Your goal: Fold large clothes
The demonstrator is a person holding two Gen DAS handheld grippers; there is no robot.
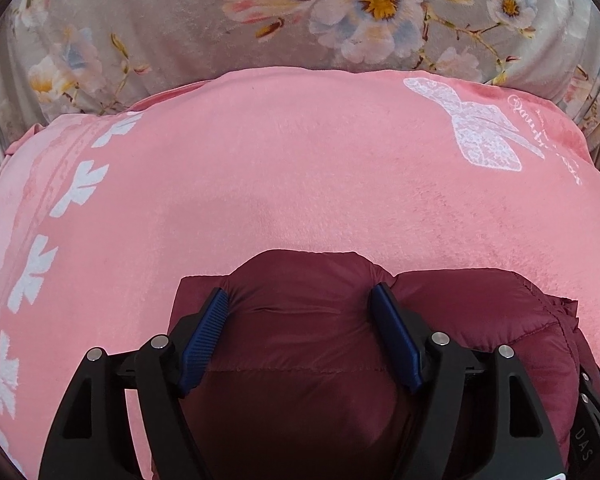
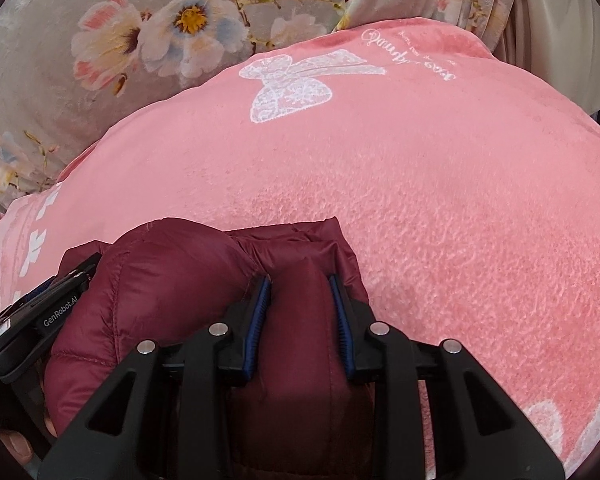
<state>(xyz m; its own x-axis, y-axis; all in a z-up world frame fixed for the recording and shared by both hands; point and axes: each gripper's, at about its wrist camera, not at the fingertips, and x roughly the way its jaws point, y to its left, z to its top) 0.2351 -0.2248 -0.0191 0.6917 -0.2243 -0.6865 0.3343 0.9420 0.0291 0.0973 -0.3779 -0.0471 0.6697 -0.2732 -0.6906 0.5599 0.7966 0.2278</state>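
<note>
Right gripper (image 2: pixel 300 280) pinches a puffy jacket (image 2: pixel 160 292) fold; left gripper (image 1: pixel 300 300) straddles it wide. Light, slippery, springy: grip seams.

A bed carries everything here, covered with a grey floral sheet (image 1: pixel 148 20) printed with pale pink, white and blue blossoms. On the sheet lies a pink plush blanket (image 1: pixel 300 168) — it bears a white lace-patterned bow (image 1: pixel 476 132) with script lettering beside it, and a column of white leaf-like motifs (image 1: pixel 76 188) along one edge. A folded maroon puffer jacket (image 1: pixel 300 340) rests directly on the blanket — near its closer edge.
</note>
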